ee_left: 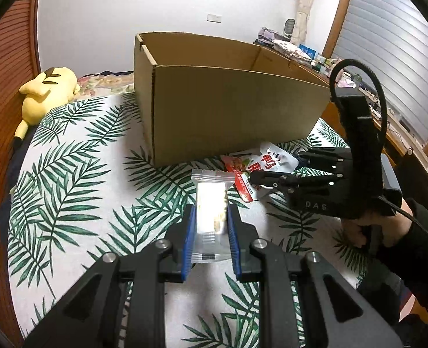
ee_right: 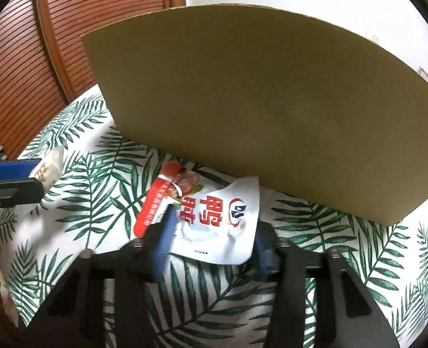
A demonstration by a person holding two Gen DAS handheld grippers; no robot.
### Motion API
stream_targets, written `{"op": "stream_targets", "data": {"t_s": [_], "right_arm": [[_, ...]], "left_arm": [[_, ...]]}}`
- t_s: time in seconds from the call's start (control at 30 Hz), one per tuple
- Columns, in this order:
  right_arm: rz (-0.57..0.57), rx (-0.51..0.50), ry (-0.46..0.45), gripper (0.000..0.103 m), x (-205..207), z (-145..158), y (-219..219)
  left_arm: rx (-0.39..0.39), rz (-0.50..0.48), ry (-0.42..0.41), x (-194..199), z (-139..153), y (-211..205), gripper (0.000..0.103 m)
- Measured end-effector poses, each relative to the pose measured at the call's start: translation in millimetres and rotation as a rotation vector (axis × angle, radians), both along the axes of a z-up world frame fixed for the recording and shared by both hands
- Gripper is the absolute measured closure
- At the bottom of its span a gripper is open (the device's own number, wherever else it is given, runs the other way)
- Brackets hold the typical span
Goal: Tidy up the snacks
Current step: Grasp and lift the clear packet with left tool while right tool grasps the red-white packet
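Observation:
My left gripper point(ee_left: 212, 211) is shut on a clear-wrapped snack bar point(ee_left: 211, 203), held a little above the leaf-print cloth; the same left gripper point(ee_right: 19, 178) and snack bar point(ee_right: 50, 163) show at the left edge of the right wrist view. A red and white snack pouch point(ee_right: 214, 220) lies on the cloth against the near wall of an open cardboard box point(ee_right: 257, 110). My right gripper point(ee_right: 212, 237) has its blue pads on both sides of the pouch, which buckles between them. From the left wrist view the right gripper point(ee_left: 274, 168), the pouch point(ee_left: 260, 168) and the box point(ee_left: 228, 107) are ahead and to the right.
A leaf-print cloth point(ee_left: 77, 179) covers the surface. A yellow plush toy point(ee_left: 48, 92) lies at the back left by a wooden louvred door point(ee_left: 2, 92). A cluttered desk point(ee_left: 315, 58) stands behind the box. A person's hand point(ee_left: 367, 229) holds the right gripper.

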State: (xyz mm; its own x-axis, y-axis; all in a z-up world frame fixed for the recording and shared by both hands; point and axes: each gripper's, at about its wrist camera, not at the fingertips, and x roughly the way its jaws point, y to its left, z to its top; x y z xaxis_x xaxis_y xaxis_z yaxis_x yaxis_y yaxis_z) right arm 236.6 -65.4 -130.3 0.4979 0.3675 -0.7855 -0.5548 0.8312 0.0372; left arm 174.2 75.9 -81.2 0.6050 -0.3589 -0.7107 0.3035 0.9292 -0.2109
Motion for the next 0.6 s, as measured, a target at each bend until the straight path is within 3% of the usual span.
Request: {"op": "stream_targets", "data": {"t_s": [0.23,0.6], "right_arm": [[-0.023,0.052,-0.024,0.076,-14,9,-15],[-0.073,0.082,-0.087,0.08,-41,21,-27]], "left_arm": [[-0.001,-0.001,-0.004,-2,2,-3,0.084],[-0.012,-0.002,-0.043,-7,18,-13,0.084]]}}
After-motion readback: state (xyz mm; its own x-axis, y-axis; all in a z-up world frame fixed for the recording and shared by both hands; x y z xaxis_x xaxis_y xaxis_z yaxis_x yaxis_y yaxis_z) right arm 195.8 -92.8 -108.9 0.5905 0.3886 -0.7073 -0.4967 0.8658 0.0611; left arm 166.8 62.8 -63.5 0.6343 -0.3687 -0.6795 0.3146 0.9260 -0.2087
